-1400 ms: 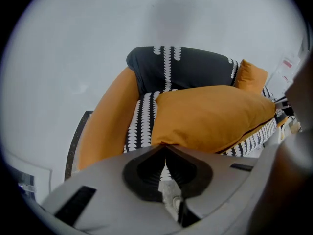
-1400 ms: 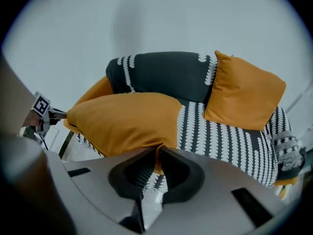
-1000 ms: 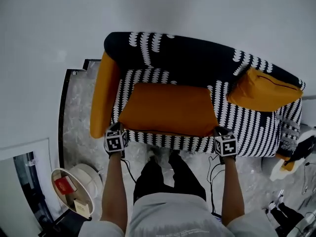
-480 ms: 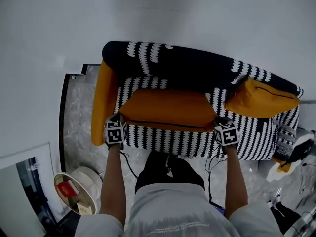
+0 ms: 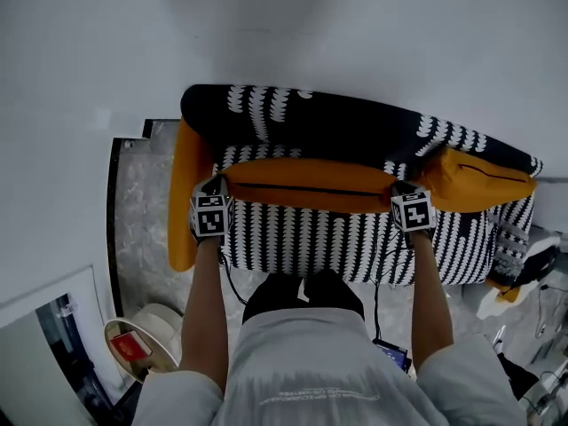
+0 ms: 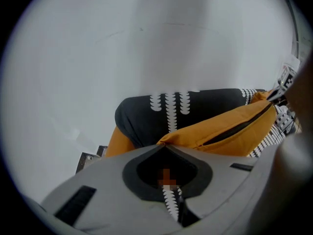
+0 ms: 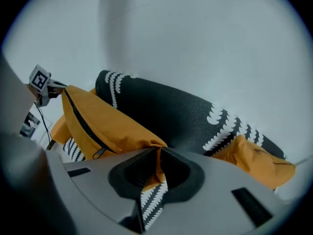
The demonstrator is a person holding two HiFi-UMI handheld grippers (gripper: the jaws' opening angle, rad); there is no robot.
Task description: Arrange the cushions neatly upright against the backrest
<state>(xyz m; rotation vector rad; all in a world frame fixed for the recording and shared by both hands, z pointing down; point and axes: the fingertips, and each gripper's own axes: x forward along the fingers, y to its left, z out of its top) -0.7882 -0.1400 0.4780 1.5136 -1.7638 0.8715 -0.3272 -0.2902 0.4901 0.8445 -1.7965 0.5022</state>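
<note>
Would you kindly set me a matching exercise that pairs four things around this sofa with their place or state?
1. long orange cushion
2. smaller orange cushion
3. sofa backrest
4. round white table

A. on the floor, lower left in the head view
B. dark with a white pattern
C. pinched at its ends by the left gripper and right gripper
D. at the sofa's right end

Pairs: 1-C, 2-D, 3-B, 4-A

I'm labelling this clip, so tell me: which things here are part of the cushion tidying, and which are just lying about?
In the job: long cushion, gripped at its ends by left gripper and right gripper; second cushion; backrest.
Lying about: side table; red box on it.
</note>
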